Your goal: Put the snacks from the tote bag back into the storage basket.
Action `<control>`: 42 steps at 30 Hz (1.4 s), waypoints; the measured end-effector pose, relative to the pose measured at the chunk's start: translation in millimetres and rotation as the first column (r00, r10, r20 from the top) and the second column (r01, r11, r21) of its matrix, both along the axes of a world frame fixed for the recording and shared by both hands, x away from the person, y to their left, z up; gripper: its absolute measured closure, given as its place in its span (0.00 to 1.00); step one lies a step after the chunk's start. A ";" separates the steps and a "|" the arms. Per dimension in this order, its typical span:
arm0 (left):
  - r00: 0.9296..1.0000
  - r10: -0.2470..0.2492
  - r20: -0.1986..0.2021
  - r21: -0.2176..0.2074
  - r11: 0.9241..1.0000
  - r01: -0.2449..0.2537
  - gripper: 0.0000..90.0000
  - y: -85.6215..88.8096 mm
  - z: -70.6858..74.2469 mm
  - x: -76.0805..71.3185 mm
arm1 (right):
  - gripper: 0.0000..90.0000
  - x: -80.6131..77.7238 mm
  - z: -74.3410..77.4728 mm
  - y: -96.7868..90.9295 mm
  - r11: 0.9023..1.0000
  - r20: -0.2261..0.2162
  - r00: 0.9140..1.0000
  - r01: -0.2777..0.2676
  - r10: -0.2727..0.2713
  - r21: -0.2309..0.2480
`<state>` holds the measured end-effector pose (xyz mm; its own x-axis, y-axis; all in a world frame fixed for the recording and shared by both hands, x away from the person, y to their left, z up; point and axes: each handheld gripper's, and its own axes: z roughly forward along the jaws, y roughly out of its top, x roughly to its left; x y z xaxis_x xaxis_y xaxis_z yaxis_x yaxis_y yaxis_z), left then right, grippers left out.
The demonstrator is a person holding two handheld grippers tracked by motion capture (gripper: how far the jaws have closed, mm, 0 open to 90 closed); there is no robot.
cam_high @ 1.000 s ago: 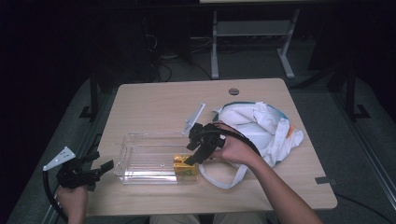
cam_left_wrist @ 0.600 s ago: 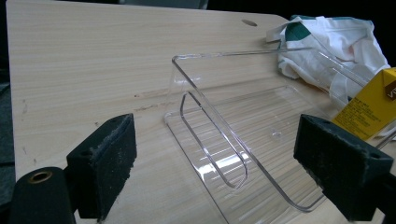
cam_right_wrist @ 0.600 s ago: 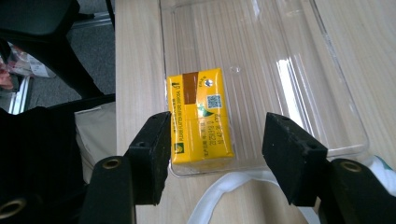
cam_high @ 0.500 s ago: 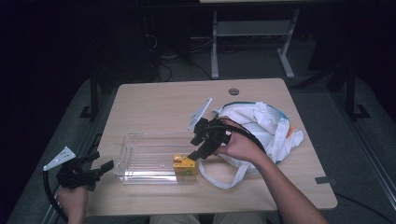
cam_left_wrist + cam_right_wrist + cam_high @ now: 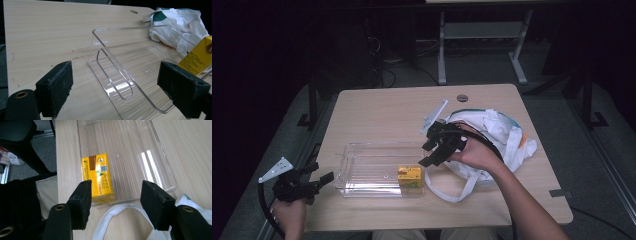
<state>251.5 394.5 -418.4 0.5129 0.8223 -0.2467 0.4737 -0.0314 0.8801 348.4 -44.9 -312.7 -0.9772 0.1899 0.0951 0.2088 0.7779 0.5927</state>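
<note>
With the yellow carton [image 5: 409,176] now in the clear tray [image 5: 362,172], my right gripper [image 5: 432,155] hangs spread and empty above the tray's bag-side end, so next I reach into the white bag [image 5: 497,135] beside the tray.

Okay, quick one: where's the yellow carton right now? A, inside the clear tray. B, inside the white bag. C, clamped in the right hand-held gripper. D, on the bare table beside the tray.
A: the carton lies in the near right corner of the tray, and the right hand-held gripper is open above it with nothing between its jaws.
</note>
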 end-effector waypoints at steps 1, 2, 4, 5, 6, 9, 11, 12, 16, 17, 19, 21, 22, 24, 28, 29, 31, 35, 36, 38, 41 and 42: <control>1.000 0.000 0.000 0.001 1.000 0.000 0.14 0.1 0.0 0.1 | 0.46 0.0 0.5 -1.0 1.000 -0.003 1.000 0.006 -0.006 -0.001; 1.000 0.000 0.000 0.001 1.000 0.000 0.14 0.1 0.0 0.1 | 0.46 0.0 0.5 -1.0 1.000 -0.003 1.000 0.006 -0.006 -0.001; 1.000 0.000 0.000 0.000 1.000 0.000 0.14 0.0 0.1 0.0 | 0.46 0.9 0.6 -3.6 1.000 0.000 1.000 0.011 -0.011 0.002; 1.000 -0.002 0.001 0.003 1.000 0.002 0.14 0.2 0.2 -0.1 | 0.46 1.5 0.7 -5.0 1.000 0.002 1.000 0.015 -0.015 0.002; 1.000 -0.002 0.001 0.003 1.000 0.002 0.14 0.3 0.2 -0.1 | 0.46 2.7 0.9 -8.3 1.000 0.006 1.000 0.021 -0.021 0.003; 1.000 -0.001 -0.001 0.004 1.000 0.001 0.14 0.4 0.1 -0.2 | 0.46 3.3 1.4 -11.2 1.000 0.006 1.000 0.029 -0.029 0.013; 1.000 -0.001 -0.001 0.005 1.000 0.002 0.14 0.5 0.1 -0.2 | 0.46 3.9 2.1 -14.1 0.999 0.003 0.999 0.038 -0.038 0.013; 1.000 -0.002 -0.001 0.006 1.000 0.002 0.14 0.5 0.1 -0.1 | 0.46 4.7 2.7 -16.9 0.999 0.008 0.999 0.041 -0.041 0.012; 1.000 -0.005 -0.001 0.009 1.000 0.005 0.14 0.5 0.1 -0.1 | 0.46 5.5 2.7 -20.0 0.999 0.007 0.999 0.051 -0.051 0.014; 1.000 -0.005 0.000 0.009 1.000 0.005 0.14 0.5 0.1 -0.2 | 0.46 5.9 2.5 -21.0 0.999 0.008 0.999 0.051 -0.051 0.015; 1.000 -0.003 -0.001 0.008 1.000 0.004 0.14 0.6 0.2 -0.4 | 0.46 5.9 2.4 -22.9 0.998 0.005 0.998 0.058 -0.058 0.018; 1.000 -0.003 -0.002 0.008 1.000 0.003 0.14 0.5 0.1 -0.4 | 0.46 6.2 2.9 -24.5 0.998 0.005 0.998 0.063 -0.063 0.014; 1.000 -0.004 -0.002 0.008 1.000 0.004 0.14 0.5 0.1 -0.4 | 0.46 6.6 2.7 -25.5 0.998 0.006 0.998 0.064 -0.064 0.015; 1.000 -0.003 -0.004 0.007 1.000 0.003 0.14 0.4 0.1 -0.5 | 0.46 7.2 2.5 -28.1 0.997 0.002 0.997 0.075 -0.075 0.011; 1.000 -0.002 -0.004 0.007 1.000 0.002 0.14 0.4 0.1 -0.6 | 0.46 8.6 1.3 -33.8 0.996 -0.001 0.996 0.093 -0.093 0.011; 1.000 -0.002 -0.004 0.007 1.000 0.002 0.14 0.3 0.1 -0.5 | 0.46 8.9 0.8 -35.1 0.995 0.000 0.995 0.096 -0.096 0.007; 1.000 -0.004 -0.002 0.009 1.000 0.004 0.14 0.2 0.2 -0.4 | 0.46 9.0 0.7 -35.9 0.995 -0.001 0.995 0.099 -0.099 0.005; 1.000 -0.002 -0.004 0.007 1.000 0.002 0.14 0.3 0.1 -0.4 | 0.46 9.8 -0.4 -40.7 0.994 -0.004 0.994 0.113 -0.113 0.012; 1.000 -0.001 -0.005 0.006 1.000 0.001 0.14 0.2 0.1 -0.5 | 0.46 9.9 -0.6 -41.7 0.993 -0.003 0.993 0.117 -0.117 0.012; 1.000 -0.003 -0.004 0.008 1.000 0.003 0.14 0.3 0.0 -0.5 | 0.46 10.1 -1.9 -44.1 0.992 -0.005 0.992 0.122 -0.122 0.008; 1.000 -0.004 -0.003 0.009 1.000 0.004 0.14 0.3 0.1 -0.4 | 0.46 10.1 -2.3 -45.9 0.992 -0.003 0.992 0.128 -0.128 0.006; 1.000 -0.004 -0.003 0.009 1.000 0.004 0.14 0.3 0.2 -0.4 | 0.46 10.4 -2.5 -47.9 0.991 -0.003 0.991 0.132 -0.132 0.006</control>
